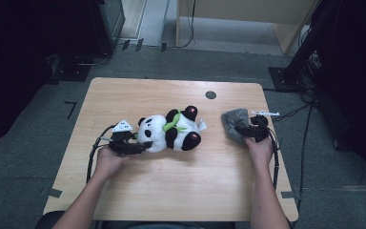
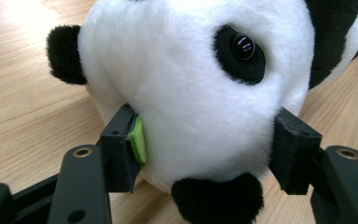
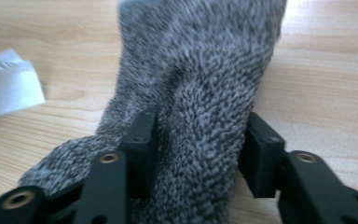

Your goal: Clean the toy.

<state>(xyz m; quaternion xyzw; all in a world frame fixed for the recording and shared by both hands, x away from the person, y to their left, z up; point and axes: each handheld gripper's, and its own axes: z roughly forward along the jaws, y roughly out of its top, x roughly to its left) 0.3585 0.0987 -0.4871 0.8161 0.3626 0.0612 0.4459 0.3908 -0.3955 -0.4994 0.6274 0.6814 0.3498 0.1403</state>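
The left gripper (image 1: pixel 140 147) clamps the panda's (image 1: pixel 169 131) head to pin it mid-bench (image 1: pixel 171 191), while right of the panda the right gripper's (image 1: pixel 242 130) jaws loosely straddle the grey sock (image 1: pixel 233 121), likely to dress it.

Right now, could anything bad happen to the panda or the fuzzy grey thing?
1. The left gripper has its fingers around the panda's round, soft head. It might squish out and slip if lifted.
2. The grey cloth sits bunched between the right gripper's fingers; a pull could catch just a fold and drop it.
3. The cloth lies near the table's right edge, so a nudge might push it off.
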